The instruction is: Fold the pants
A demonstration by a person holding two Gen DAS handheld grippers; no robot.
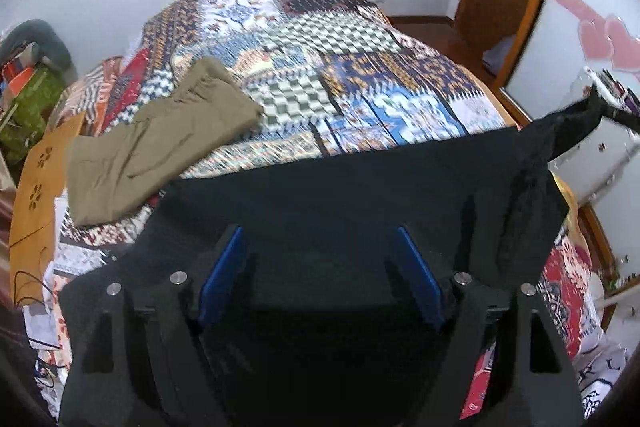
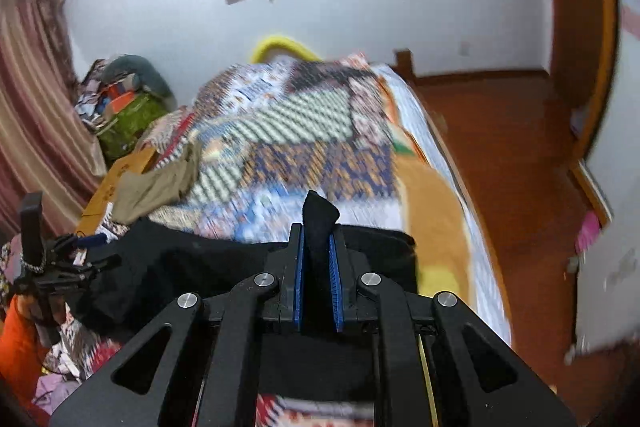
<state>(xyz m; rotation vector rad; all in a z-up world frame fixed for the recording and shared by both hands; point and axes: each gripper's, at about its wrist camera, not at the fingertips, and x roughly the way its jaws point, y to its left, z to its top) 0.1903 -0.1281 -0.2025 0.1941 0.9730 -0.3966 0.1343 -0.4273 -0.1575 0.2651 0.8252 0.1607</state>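
Note:
Black pants lie spread over the near part of the patchwork bed quilt. My left gripper hovers over them with its blue pads wide apart, and nothing is pressed between them. My right gripper is shut on a bunched corner of the black pants, which pokes up past the fingertips. In the left wrist view that corner is lifted at the right edge, with the right gripper on it. The left gripper shows at the left of the right wrist view.
Khaki pants lie crumpled on the quilt's left side, beside a cardboard box. Bags and clutter are piled by the wall at the left. Wooden floor runs along the bed's right side. A striped curtain hangs at far left.

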